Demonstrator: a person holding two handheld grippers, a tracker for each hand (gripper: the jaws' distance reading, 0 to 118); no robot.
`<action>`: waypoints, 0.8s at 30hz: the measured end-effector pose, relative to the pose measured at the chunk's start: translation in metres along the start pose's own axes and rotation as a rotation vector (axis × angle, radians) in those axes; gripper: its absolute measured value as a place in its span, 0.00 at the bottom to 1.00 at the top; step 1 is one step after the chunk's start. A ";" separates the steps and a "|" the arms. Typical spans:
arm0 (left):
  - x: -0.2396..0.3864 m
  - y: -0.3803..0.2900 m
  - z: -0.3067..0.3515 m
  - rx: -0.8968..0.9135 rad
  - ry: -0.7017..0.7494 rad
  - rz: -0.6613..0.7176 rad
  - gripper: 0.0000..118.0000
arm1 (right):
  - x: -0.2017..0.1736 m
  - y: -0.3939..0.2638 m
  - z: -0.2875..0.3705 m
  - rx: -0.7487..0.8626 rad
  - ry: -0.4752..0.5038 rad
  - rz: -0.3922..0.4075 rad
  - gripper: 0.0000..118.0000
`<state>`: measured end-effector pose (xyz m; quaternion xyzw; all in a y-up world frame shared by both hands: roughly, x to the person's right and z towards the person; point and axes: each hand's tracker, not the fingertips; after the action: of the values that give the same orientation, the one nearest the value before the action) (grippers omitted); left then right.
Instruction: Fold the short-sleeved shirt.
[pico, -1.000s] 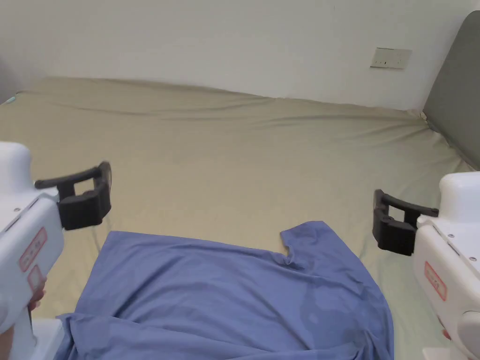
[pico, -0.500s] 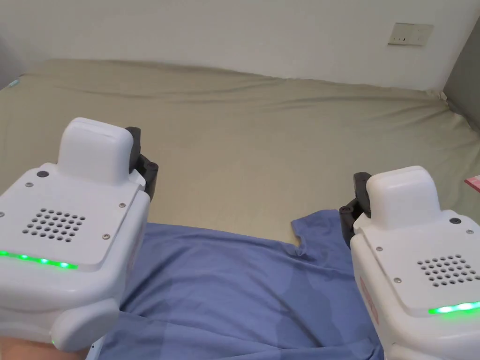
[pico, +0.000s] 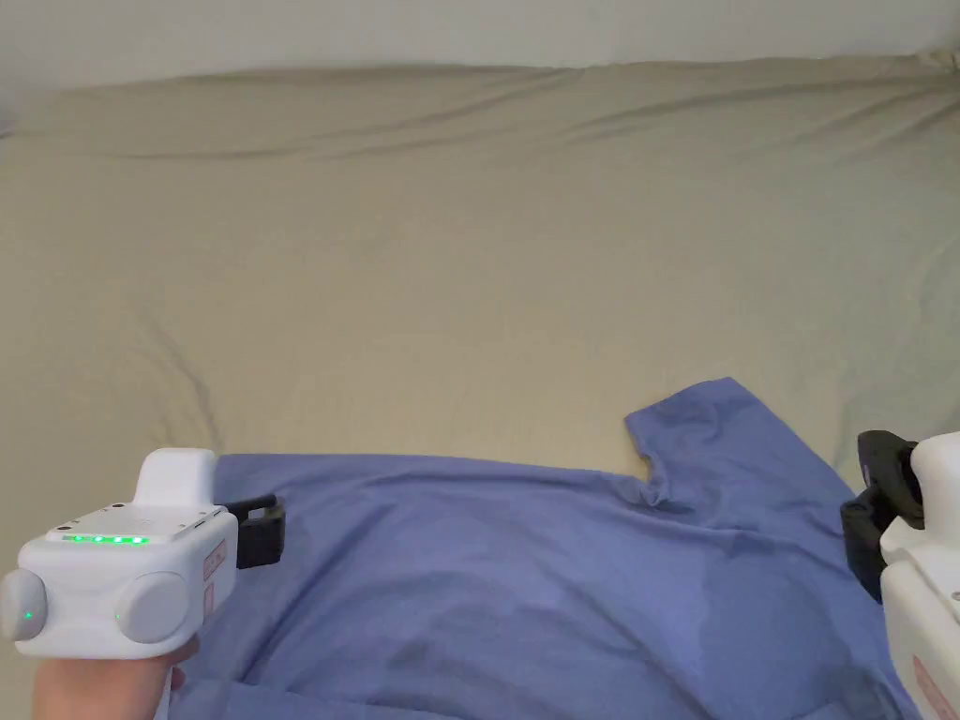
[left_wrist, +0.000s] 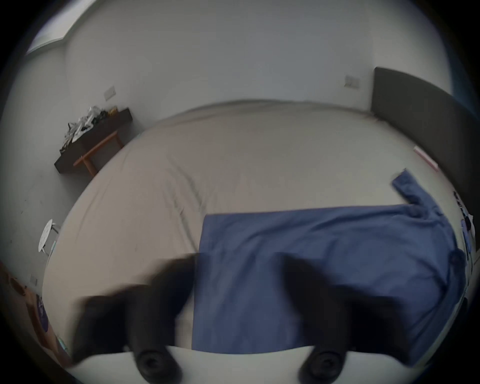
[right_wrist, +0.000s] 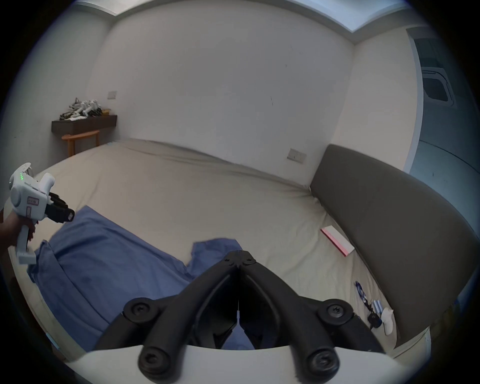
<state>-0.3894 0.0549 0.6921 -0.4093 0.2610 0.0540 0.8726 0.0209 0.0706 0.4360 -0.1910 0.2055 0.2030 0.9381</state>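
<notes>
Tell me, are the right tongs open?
No, in the right gripper view the right tongs have their tips together above the shirt.

The shirt (pico: 525, 581) lies flat on the bed (pico: 469, 281), at its near edge. The left hand-held gripper (pico: 262, 530) is at the shirt's left edge; the right hand-held gripper (pico: 867, 516) at its right edge. One sleeve (pico: 712, 431) extends toward the bed's far side.

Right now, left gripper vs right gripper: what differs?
The left gripper has its jaws spread apart, astride the blue shirt's straight edge; the right gripper has its jaws closed tip to tip on nothing, near the sleeve. Both are white-bodied with black jaws and hold no cloth.
</notes>
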 end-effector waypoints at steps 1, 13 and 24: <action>-0.011 0.008 -0.016 -0.022 -0.025 0.017 0.98 | 0.005 -0.003 -0.005 -0.016 -0.011 -0.003 0.01; -0.018 0.054 -0.089 -0.113 -0.035 0.131 0.71 | 0.029 -0.021 -0.027 -0.130 -0.072 0.028 0.01; 0.005 0.037 -0.009 0.055 -0.021 -0.033 0.00 | 0.026 -0.021 -0.054 -0.184 -0.011 0.016 0.02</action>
<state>-0.4004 0.0720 0.6597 -0.3888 0.2464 0.0365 0.8870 0.0355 0.0367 0.3847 -0.2736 0.1823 0.2294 0.9161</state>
